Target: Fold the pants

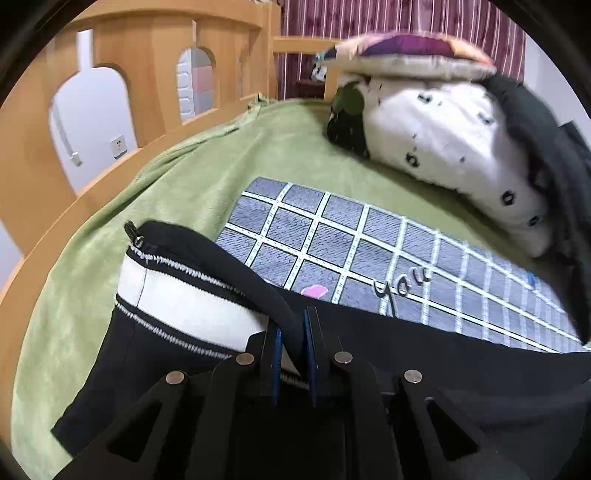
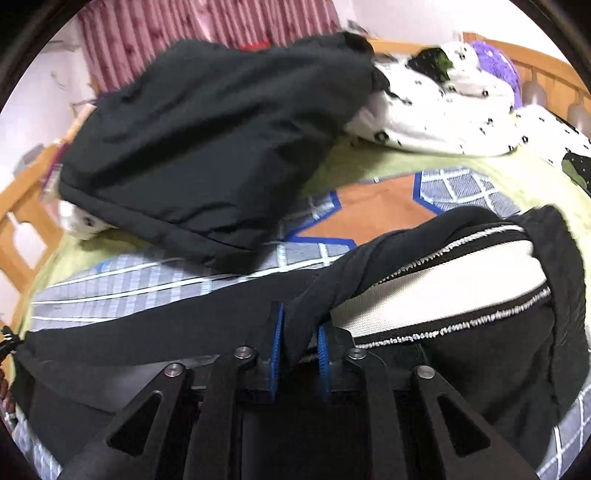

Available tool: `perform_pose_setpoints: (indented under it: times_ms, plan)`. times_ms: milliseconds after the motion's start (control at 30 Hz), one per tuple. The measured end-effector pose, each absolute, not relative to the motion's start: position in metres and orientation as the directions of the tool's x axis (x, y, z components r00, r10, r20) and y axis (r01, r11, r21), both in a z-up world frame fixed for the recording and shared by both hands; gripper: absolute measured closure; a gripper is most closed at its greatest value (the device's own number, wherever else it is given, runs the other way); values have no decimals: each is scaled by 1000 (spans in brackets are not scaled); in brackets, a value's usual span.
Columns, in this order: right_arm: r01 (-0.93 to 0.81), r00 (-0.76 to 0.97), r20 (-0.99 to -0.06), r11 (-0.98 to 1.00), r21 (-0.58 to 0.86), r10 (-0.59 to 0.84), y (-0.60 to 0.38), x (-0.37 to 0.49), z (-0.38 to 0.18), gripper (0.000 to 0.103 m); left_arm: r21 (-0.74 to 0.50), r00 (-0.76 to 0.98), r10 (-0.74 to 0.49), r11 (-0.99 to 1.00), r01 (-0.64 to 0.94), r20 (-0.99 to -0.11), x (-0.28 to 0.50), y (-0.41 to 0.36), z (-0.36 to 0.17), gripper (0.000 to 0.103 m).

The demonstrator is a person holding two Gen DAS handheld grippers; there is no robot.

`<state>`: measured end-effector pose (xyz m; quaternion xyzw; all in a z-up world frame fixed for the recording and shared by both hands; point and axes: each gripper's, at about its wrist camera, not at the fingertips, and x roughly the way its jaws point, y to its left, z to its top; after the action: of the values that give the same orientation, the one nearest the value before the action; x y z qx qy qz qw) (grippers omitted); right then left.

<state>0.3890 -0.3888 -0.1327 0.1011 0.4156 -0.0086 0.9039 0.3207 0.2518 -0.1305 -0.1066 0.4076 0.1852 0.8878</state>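
Both grippers [image 1: 293,332] [image 2: 301,332] pinching black pants [image 1: 177,325]

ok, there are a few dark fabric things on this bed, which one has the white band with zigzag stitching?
The black pants, the garment both grippers pinch. Their white band has zigzag-stitched edges. The plain dark padded jacket lying on the white spotted bedding has no band.

I see a wooden bed frame [image 1: 155,55] with arched cutouts. Striped maroon curtain [image 1: 369,18] behind; pale wall [image 1: 92,122], possibly with socket [image 1: 120,146].
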Motion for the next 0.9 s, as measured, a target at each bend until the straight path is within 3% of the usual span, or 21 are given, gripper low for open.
perform_pose_setpoints:
  times_ms: [100,167,233,333,533,567,667,900]
  plan:
    - [108,566,-819,977,183,91,-391,413,-140,81,-8,526,241,905,-426,-816,337,250,-135,80]
    - [100,558,-823,976,194,106,-392,409,-133,76,-24,541,233,905,-426,-808,327,243,-128,50]
    - [48,592,-798,983,176,114,-385,387,-121,54,-45,575,226,907,-418,-786,307,237,-119,41]
    - [-1,629,-772,993,117,91,-377,340,-108,42,-77,589,175,923,-377,-789,273,226,-112,40]
    - [6,635,-768,994,111,82,-395,233,-115,42,-191,619,38,935,-299,-785,179,221,-122,34]
    - [22,640,-765,992,121,79,-401,219,-118,42,-218,628,12,933,-287,-778,166,222,-127,29]
    - [57,621,-772,974,221,139,-422,179,-136,39,-301,618,-63,909,-289,-783,128,230,-150,28]
    - [105,582,-789,944,314,197,-443,161,-164,39,-458,620,-158,812,-362,-769,122,261,-180,29]
